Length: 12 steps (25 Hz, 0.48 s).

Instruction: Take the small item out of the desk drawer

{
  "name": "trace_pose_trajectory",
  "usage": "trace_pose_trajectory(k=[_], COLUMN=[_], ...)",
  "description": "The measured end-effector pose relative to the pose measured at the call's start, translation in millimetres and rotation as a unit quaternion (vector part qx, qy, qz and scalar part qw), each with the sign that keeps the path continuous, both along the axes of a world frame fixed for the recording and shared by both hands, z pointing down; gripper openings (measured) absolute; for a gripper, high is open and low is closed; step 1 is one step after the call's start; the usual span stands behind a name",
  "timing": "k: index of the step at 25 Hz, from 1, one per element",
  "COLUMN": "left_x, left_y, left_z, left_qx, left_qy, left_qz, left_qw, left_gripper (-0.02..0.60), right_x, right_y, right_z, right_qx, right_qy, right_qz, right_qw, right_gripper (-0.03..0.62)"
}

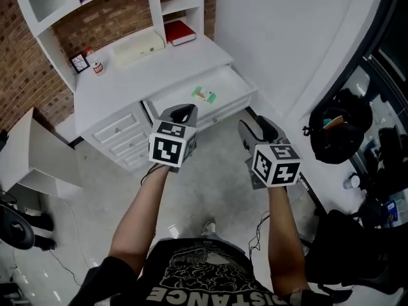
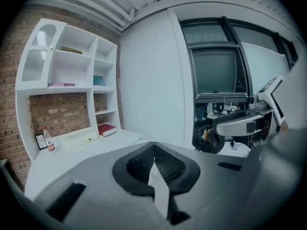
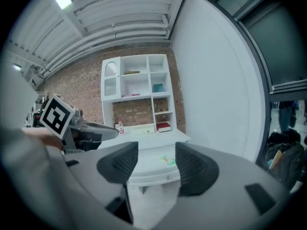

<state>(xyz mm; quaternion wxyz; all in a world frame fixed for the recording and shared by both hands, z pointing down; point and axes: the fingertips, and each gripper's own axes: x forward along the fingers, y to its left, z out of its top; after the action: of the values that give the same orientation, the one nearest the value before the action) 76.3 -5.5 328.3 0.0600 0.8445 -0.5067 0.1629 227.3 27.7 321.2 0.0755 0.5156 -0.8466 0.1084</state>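
The white desk (image 1: pixel 159 72) has its wide drawer (image 1: pixel 228 83) pulled out. A small green and white item (image 1: pixel 204 95) lies on the drawer's floor. Both grippers hang in front of the desk, short of the drawer. My left gripper (image 1: pixel 183 114) is shut, its pads meeting with nothing between them (image 2: pixel 153 163). My right gripper (image 1: pixel 257 128) is open and empty, to the right of the drawer's front corner. In the right gripper view the item (image 3: pixel 168 160) shows through the gap between the jaws (image 3: pixel 156 164), still some way off.
A red book (image 1: pixel 179 32), a long white box (image 1: pixel 138 48), a small bottle (image 1: pixel 97 64) and a little clock (image 1: pixel 79 62) sit on the desktop under the shelf unit. Closed side drawers (image 1: pixel 121 136) stand left of the open one. A black bag (image 1: pixel 338 132) sits at the right.
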Motion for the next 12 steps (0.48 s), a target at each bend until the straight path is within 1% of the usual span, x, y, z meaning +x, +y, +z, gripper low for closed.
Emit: trace_pose_trajectory(k=[6,12], left_x=[6.5,4.9], left_y=[-16.0,-27.2], left_z=[0.8,3.2], left_qx=[-0.001,-0.002], left_qy=[-0.005,-0.008], left_qz=[-0.016,-0.028], left_qw=[0.9999,0.9996], left_gripper=[0.003,0.003], right_x=[10.7,9.2], right_y=[-19.6,-34.6], right_z=[0.6,4.4], right_qx=[0.000,-0.001], right_qy=[-0.001,0.001], right_qz=[-0.015,-0.026], right_qw=[1.000,1.000], right_gripper=[0.301,0.322])
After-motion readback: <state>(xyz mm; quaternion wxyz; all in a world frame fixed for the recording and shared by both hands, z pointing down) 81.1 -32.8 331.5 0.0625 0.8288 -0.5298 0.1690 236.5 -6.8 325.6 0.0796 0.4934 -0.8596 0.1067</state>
